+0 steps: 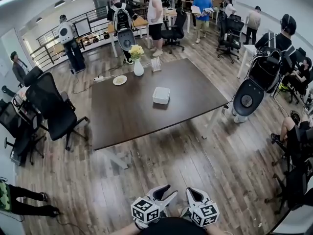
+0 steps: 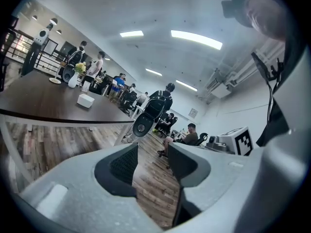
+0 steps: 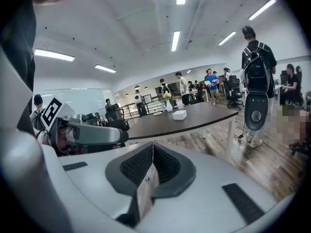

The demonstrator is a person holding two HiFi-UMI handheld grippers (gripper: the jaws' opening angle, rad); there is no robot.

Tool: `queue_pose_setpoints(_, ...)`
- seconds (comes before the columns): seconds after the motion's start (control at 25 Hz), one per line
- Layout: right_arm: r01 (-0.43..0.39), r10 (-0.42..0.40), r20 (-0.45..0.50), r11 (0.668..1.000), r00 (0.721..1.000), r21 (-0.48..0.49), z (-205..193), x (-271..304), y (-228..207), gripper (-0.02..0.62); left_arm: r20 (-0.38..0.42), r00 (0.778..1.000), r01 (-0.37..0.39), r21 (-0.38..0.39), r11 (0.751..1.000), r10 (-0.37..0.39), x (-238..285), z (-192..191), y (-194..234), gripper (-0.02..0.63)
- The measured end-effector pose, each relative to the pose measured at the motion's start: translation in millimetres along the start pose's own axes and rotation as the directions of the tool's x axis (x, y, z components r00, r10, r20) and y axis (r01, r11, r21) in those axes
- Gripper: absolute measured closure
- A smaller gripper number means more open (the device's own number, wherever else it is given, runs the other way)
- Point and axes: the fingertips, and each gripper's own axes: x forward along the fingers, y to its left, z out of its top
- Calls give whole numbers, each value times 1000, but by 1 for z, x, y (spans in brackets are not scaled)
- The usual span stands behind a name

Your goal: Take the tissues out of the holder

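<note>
- The left gripper is held low at the bottom of the head view, close to the person's body. Its fingers stand wide apart with nothing between them; only wooden floor shows through the gap.
- The right gripper sits just beside the left one, at about the same height. Its fingers are pressed together and hold nothing.
- Both grippers are over the floor, well apart from the tabletop.
- The tissue holder, a small white box, rests on the dark tabletop, a little right of its middle and away from every edge. It also shows far off in the left gripper view and in the right gripper view. No tissues can be made out at this range.
- At the far edge of the tabletop stand a white vase of yellow flowers and, to its left, a small plate; both are well apart from the tissue holder.
- A black office chair stands just beside the left end of the tabletop.
- Several people stand or sit around the room beyond the tabletop.
</note>
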Motion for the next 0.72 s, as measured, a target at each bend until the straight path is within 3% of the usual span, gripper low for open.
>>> queue_pose_setpoints(0.24,75,-77,71,997,994,23,12,10,6,586,20,1000,3,41,999,-3,-22,7,17,410)
queue_pose_setpoints(0.4,74,-74,60,997,995,10,13,20,14,586,27,1000,7,28,1000,-7,-31,8,28,418)
queue_pose_setpoints(0.56,64,-64,53,998,997,4,25,37,15,586,29,999,21,52,998,-22,-28,24,35,462)
queue_pose_setpoints(0.72,21,-21,48,1000,999,1,32,67,13,586,7,1000,-12,100,995,11,-23,31,56,567)
